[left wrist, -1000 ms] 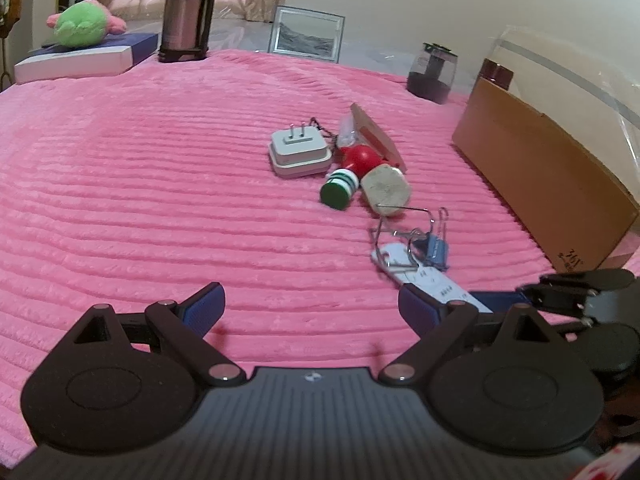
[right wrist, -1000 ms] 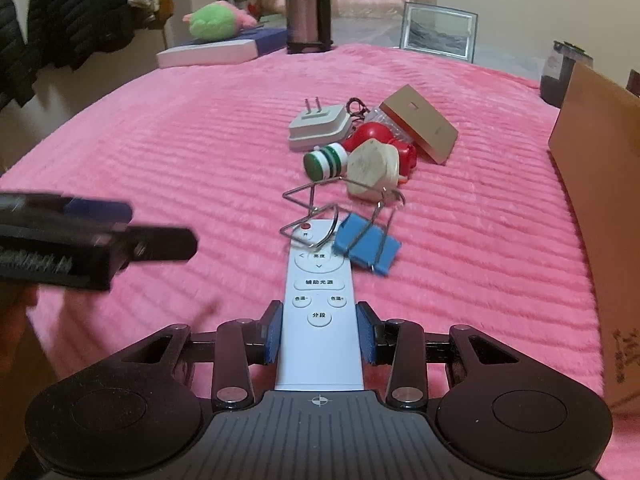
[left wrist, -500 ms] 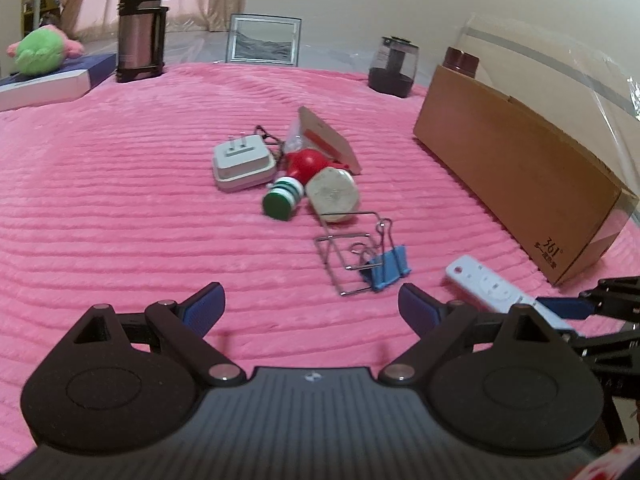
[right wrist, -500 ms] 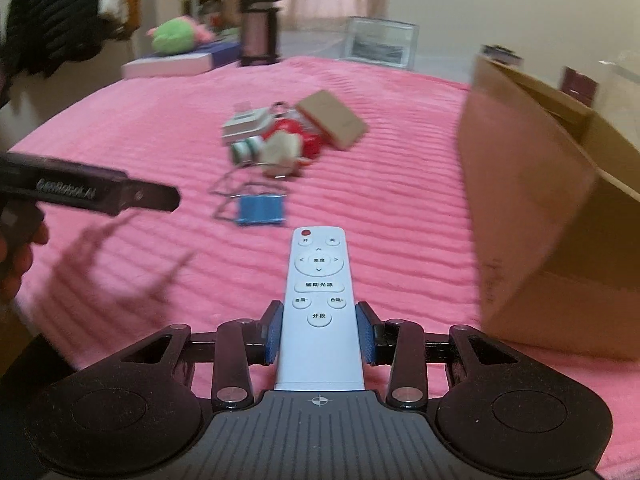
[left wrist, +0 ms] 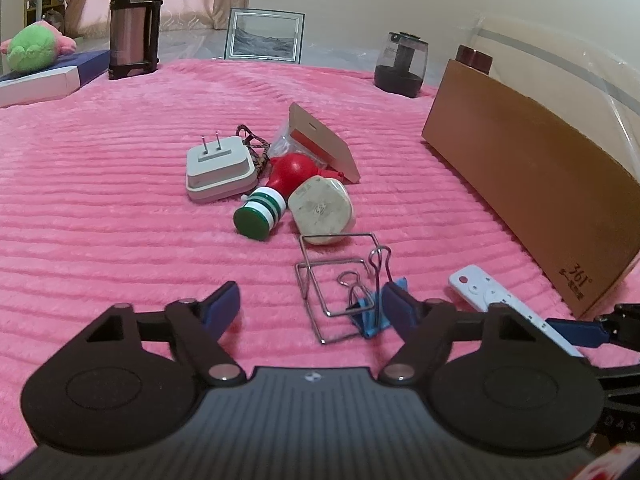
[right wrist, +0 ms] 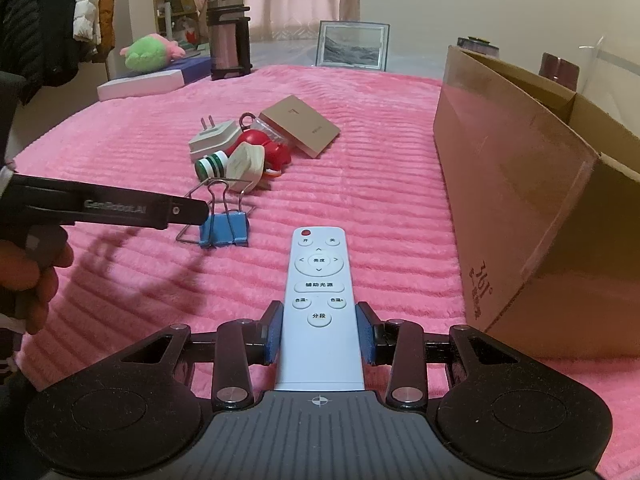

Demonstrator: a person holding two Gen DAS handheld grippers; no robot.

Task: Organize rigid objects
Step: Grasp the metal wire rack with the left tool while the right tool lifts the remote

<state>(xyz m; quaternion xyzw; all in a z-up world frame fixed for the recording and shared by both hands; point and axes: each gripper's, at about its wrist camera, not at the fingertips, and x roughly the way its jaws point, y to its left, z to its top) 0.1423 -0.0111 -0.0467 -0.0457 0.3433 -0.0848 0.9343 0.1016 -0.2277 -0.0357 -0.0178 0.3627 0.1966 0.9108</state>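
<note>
Since the right gripper (right wrist: 319,333) is pinching the white remote (right wrist: 319,280) with its long axis pointing at 12, the cardboard box (right wrist: 520,184) sits around 2 o'clock; left gripper (left wrist: 310,303) hangs spread, holding nothing.
</note>
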